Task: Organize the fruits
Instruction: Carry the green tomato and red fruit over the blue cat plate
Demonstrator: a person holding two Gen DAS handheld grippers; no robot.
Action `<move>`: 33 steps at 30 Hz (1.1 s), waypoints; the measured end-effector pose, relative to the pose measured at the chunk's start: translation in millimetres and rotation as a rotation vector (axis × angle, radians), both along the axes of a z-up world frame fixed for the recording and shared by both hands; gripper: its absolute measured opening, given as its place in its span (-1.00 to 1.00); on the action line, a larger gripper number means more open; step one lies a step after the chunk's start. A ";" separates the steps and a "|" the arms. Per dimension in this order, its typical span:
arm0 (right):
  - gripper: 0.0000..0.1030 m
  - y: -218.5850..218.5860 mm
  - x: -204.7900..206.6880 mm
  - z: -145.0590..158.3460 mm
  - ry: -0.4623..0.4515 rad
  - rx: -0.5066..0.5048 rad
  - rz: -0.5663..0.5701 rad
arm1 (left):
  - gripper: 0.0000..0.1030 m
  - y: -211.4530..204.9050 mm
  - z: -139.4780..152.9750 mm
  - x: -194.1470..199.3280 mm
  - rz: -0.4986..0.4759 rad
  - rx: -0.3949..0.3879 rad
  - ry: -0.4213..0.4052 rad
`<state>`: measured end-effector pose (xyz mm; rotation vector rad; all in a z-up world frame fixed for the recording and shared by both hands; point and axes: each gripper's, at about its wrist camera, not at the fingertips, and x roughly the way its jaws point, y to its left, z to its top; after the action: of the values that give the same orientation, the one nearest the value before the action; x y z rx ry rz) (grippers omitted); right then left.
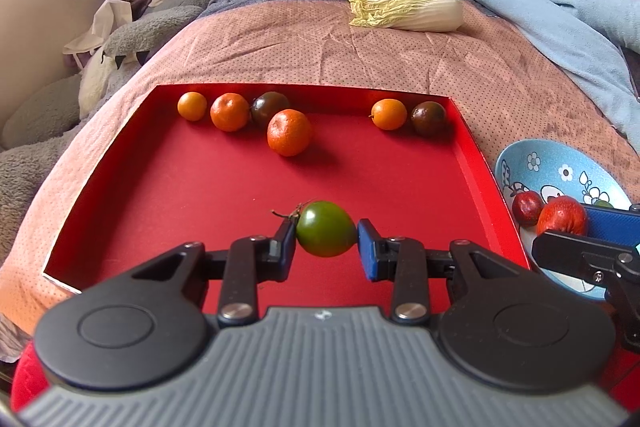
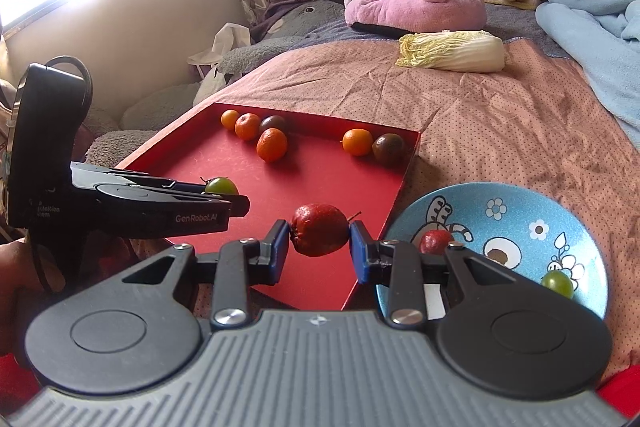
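Left gripper (image 1: 326, 241): clamps round green tomato (image 1: 326, 229) over shallow red cardboard tray (image 1: 466, 155), for sorting.
Right gripper (image 2: 319, 239): pinches wrinkled red fruit (image 2: 318, 229), near blue patterned bowl (image 2: 520, 211).

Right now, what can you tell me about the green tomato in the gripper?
The green tomato is small, round, smooth and shiny, dark green, with a thin brown stem at its upper left. The left gripper holds it between two blue pads, one on each side, over the near part of the red tray.

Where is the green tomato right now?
The green tomato sits clamped in the left gripper, over the near part of the red tray, left of the blue bowl.
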<state>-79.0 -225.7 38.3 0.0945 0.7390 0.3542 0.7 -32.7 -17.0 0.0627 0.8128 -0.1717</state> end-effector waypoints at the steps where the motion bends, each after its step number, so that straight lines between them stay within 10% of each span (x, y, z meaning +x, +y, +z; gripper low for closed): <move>1: -0.25 -2.8 -1.8 0.4 -0.001 0.001 -0.007 | -0.29 -2.1 0.9 -0.7 -0.005 0.000 -0.002; 33: -0.25 -84.1 -33.8 -2.0 -0.019 0.021 -0.216 | -0.29 -68.8 16.3 -6.8 -0.147 0.014 -0.022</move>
<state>-112.9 -309.9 36.2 0.1889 0.6984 0.1563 -6.1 -101.5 -0.7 0.1373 0.7879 -0.3037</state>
